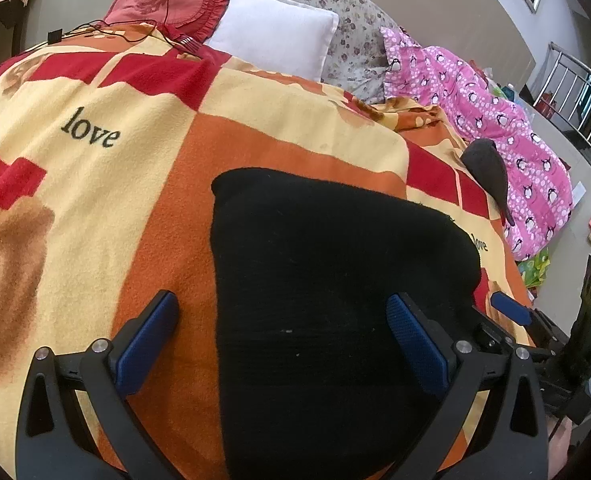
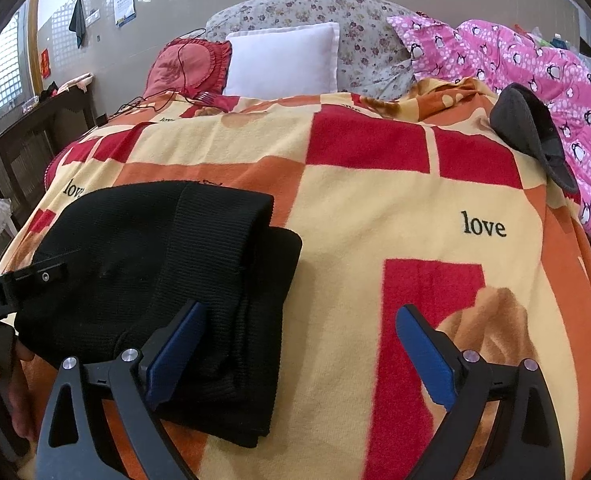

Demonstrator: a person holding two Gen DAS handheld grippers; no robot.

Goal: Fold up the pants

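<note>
The black knit pants (image 1: 327,280) lie folded in a compact stack on the orange, red and cream blanket (image 1: 95,120). My left gripper (image 1: 283,320) is open and empty, its blue pads either side of the pants' left half. In the right wrist view the pants (image 2: 167,272) lie at the left, layers stacked. My right gripper (image 2: 299,332) is open and empty, its left pad (image 2: 175,352) over the pants' near right edge and its right pad over the bare blanket (image 2: 375,220). The other gripper's body (image 2: 15,284) shows at the left edge.
A dark grey cap (image 2: 531,128) lies at the blanket's far right edge. A pink penguin quilt (image 2: 555,80) is heaped to the right. A white pillow (image 2: 283,60) and a red cushion (image 2: 187,68) with a black cable sit at the bed head. A dark cabinet (image 2: 35,140) stands left.
</note>
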